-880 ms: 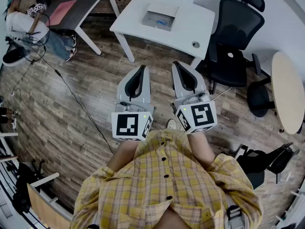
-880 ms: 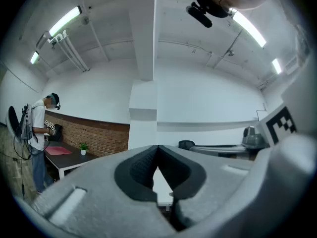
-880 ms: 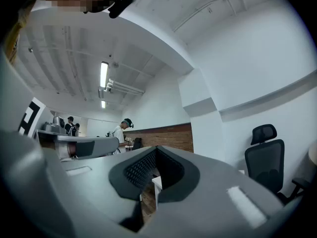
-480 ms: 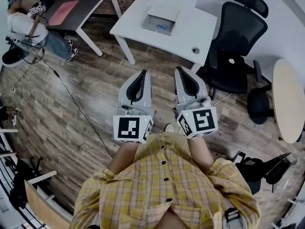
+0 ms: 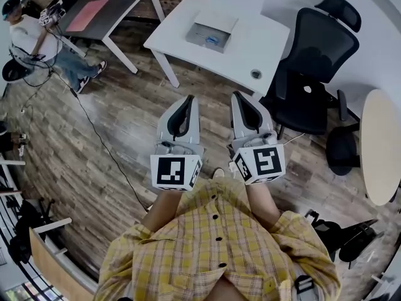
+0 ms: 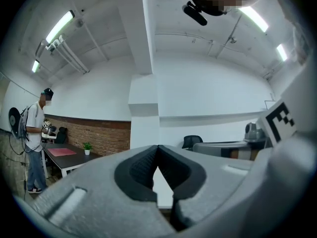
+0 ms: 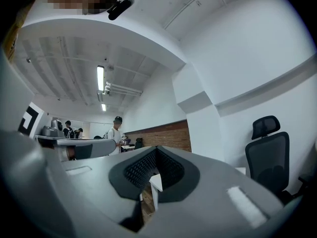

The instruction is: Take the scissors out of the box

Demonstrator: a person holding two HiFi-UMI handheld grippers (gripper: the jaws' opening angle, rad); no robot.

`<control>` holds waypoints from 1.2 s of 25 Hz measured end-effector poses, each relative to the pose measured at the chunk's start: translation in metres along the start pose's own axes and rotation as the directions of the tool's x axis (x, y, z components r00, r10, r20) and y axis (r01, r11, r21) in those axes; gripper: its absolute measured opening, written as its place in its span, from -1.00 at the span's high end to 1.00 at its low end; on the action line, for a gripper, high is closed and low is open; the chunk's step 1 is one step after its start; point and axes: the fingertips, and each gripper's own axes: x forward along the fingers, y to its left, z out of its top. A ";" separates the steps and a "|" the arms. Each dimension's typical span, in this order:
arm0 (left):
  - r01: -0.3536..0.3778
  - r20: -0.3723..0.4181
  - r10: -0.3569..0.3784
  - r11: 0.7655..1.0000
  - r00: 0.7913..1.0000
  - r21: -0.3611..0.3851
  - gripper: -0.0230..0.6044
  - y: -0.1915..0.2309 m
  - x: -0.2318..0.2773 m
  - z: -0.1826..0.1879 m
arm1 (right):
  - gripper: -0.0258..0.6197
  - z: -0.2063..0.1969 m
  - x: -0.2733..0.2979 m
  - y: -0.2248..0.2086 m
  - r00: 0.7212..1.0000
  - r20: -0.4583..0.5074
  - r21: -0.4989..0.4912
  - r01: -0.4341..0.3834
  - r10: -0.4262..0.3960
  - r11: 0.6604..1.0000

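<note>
A shallow grey box [image 5: 212, 30] lies on the white table [image 5: 250, 42] ahead of me, with a small blue item inside it that is too small to identify. No scissors can be made out. My left gripper [image 5: 188, 99] and right gripper [image 5: 239, 95] are held side by side at chest height over the wooden floor, well short of the table. Both point toward it. In the left gripper view the left gripper [image 6: 157, 147] has its jaws meeting at the tips with nothing between them. The right gripper [image 7: 156, 148] looks the same in the right gripper view.
A black office chair [image 5: 316, 55] stands right of the white table, and a round table [image 5: 381, 144] is at the far right. A dark desk [image 5: 100, 8] with a pink mat stands at the back left, beside a person [image 5: 31, 33]. A cable [image 5: 94, 130] runs across the floor.
The white table and box have come slightly lower and nearer in the head view. Both grippers have kept their pose and stay shut. The person at the back left has shifted a little.
</note>
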 end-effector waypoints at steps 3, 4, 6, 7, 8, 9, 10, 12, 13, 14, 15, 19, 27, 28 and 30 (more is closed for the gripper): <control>0.003 -0.021 -0.003 1.000 1.000 0.007 0.93 -0.002 0.014 -0.006 | 0.90 -0.001 0.011 -0.014 1.000 -0.003 0.016 0.000 0.000 1.000; 0.004 -0.027 -0.004 1.000 1.000 0.008 0.93 -0.001 0.019 -0.009 | 0.91 -0.002 0.016 -0.017 1.000 -0.006 0.022 -0.002 0.003 1.000; 0.007 -0.042 -0.006 1.000 0.999 0.010 0.93 0.006 0.032 -0.017 | 0.91 -0.006 0.028 -0.021 1.000 -0.014 0.046 -0.011 0.012 0.999; 0.010 -0.051 -0.009 1.000 0.999 0.012 0.92 0.010 0.039 -0.021 | 0.91 -0.008 0.035 -0.023 1.000 -0.019 0.055 -0.013 0.014 0.998; 0.013 -0.058 -0.013 1.000 0.998 0.014 0.92 0.014 0.047 -0.024 | 0.91 -0.010 0.043 -0.026 1.000 -0.024 0.056 -0.011 0.012 0.998; 0.017 -0.059 -0.016 1.000 0.998 0.013 0.93 0.019 0.055 -0.027 | 0.90 -0.012 0.051 -0.028 1.000 -0.029 0.052 -0.006 0.007 0.999; 0.022 -0.058 -0.021 1.000 0.998 0.011 0.93 0.025 0.064 -0.028 | 0.90 -0.014 0.061 -0.032 1.000 -0.031 0.048 0.001 0.001 0.999; 0.038 -0.050 -0.037 0.999 0.998 0.009 0.93 0.039 0.084 -0.030 | 0.91 -0.017 0.082 -0.039 0.999 -0.033 0.043 0.021 -0.019 0.999; 0.047 -0.048 -0.047 0.999 0.998 0.008 0.93 0.045 0.096 -0.032 | 0.90 -0.019 0.093 -0.043 0.999 -0.034 0.038 0.031 -0.029 0.999; 0.055 -0.048 -0.054 0.998 0.997 0.005 0.93 0.052 0.107 -0.034 | 0.91 -0.020 0.104 -0.046 0.999 -0.035 0.034 0.037 -0.036 0.999; 0.061 -0.049 -0.061 0.998 0.997 0.002 0.93 0.060 0.119 -0.036 | 0.91 -0.021 0.116 -0.049 0.999 -0.035 0.032 0.041 -0.040 0.999; 0.088 -0.060 -0.088 0.996 0.994 0.001 0.93 0.092 0.166 -0.042 | 0.91 -0.023 0.167 -0.065 0.997 -0.040 0.030 0.070 -0.069 0.997; 0.143 -0.077 -0.143 0.990 0.987 -0.011 0.93 0.143 0.244 -0.043 | 0.91 -0.022 0.250 -0.093 0.988 -0.065 0.031 0.141 -0.138 0.990; 0.150 -0.081 -0.151 0.988 0.985 -0.017 0.93 0.150 0.253 -0.043 | 0.91 -0.022 0.260 -0.096 0.987 -0.066 0.030 0.148 -0.146 0.988; 0.168 -0.091 -0.170 0.985 0.981 -0.028 0.93 0.162 0.270 -0.046 | 0.91 -0.022 0.278 -0.100 0.984 -0.068 0.032 0.166 -0.163 0.986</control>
